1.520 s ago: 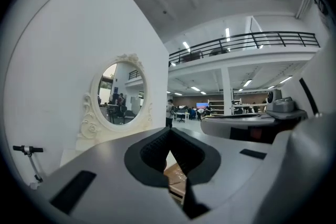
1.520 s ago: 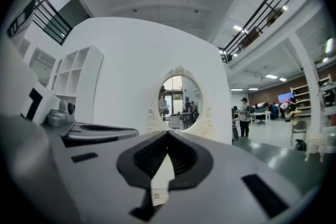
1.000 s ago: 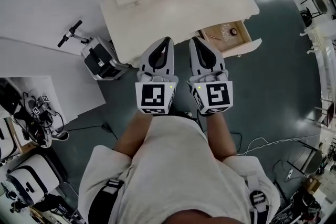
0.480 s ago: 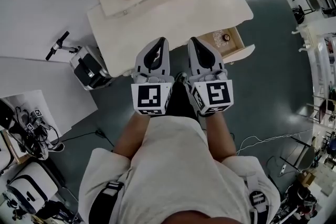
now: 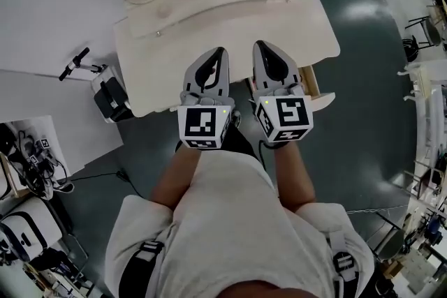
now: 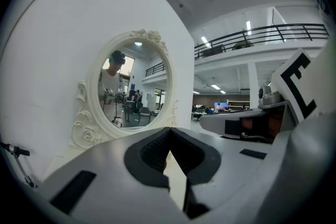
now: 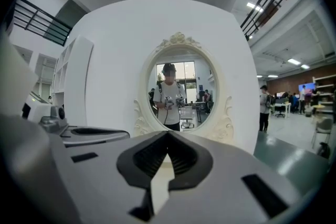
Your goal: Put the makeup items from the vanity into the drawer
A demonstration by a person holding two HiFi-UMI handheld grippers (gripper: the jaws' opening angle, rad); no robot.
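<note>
The cream vanity [image 5: 209,24] stands straight ahead, its oval mirror [image 7: 179,89] facing both gripper views. My left gripper [image 5: 221,52] and right gripper [image 5: 260,45] are held side by side over the vanity's front edge. Both are shut with nothing between the jaws, as the left gripper view [image 6: 169,129] and right gripper view [image 7: 168,134] show. The open drawer [image 5: 318,88] juts out at the vanity's right, mostly hidden behind the right gripper. I cannot make out any makeup item in these views.
A black-and-white box with a handle [image 5: 105,91] sits on the dark floor left of the vanity. Cables and gear [image 5: 28,157] lie at the lower left. A white wall panel [image 5: 49,3] backs the vanity. The mirror reflects a person holding grippers.
The vanity has drawn closer under both grippers. The drawer, whose inside showed at the right before, has slipped mostly behind the right gripper. Both grippers stay shut.
</note>
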